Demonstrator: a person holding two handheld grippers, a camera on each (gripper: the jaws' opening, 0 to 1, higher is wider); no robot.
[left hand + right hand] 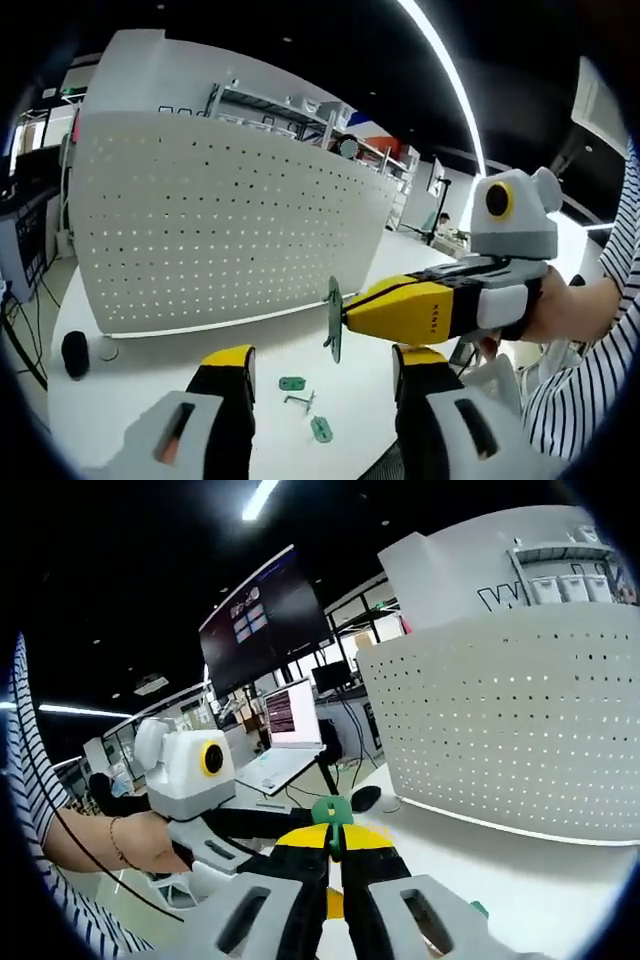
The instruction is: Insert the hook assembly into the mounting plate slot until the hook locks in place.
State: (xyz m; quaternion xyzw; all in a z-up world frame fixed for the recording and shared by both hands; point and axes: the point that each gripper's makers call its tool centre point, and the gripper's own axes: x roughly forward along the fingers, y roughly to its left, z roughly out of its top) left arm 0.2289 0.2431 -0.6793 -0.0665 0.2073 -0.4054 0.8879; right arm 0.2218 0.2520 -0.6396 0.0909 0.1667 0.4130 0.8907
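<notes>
The right tool came in from the right of the left gripper view, its yellow-tipped jaws pressed together on a thin green plate, held edge-on above the white tabletop. In the right gripper view the same pinch showed up close: the right tool clamped the green plate, which stuck up just past the yellow tips.

The left tool stood spread wide, nothing between its jaws. Down on the tabletop, seen between those jaws, lay a small green piece, a grey metal hook part just beside it, and another green piece nearer the camera, all close together but apart from the tools. The left tool also showed in the right gripper view, gripped by a hand with a striped sleeve behind it; its jaws could not be made out there.

Behind everything stood a white perforated board, upright on the tabletop, curving across the scene. A black mouse sat near the board's left end. Further off, an open laptop rested on another desk beneath a large dark screen.
</notes>
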